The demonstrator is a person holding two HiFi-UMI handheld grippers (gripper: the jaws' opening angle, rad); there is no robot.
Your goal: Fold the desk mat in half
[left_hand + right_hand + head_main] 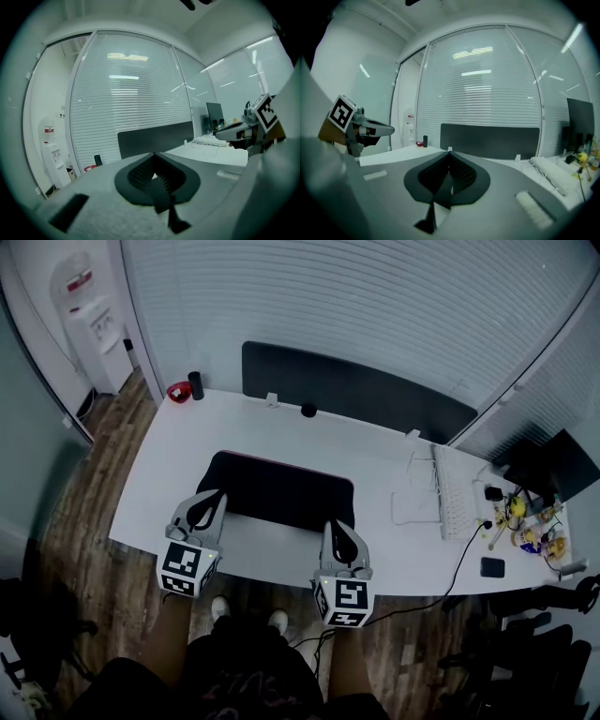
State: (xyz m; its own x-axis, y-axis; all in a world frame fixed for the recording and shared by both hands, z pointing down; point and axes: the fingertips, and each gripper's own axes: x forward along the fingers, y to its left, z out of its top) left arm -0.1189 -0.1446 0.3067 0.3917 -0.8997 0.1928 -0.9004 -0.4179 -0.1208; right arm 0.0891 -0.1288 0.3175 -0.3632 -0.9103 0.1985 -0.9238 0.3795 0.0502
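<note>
The black desk mat (281, 486) lies on the white desk (178, 446), close to the middle of the desk's near edge and parallel to it. The left gripper (212, 497) sits at the mat's near left corner and the right gripper (340, 525) at its near right corner. Both point away from the person, toward the desk's far edge. In the left gripper view the jaws meet tip to tip, with a thin dark strip of the mat pinched between them; the right gripper view shows the same. Between the two grippers a pale stretch runs along the mat's near side — whether it is the mat's raised underside or bare desk I cannot tell. The mat's far edge lies flat, well apart from the dark partition (375, 395) on the desk's far edge.
</note>
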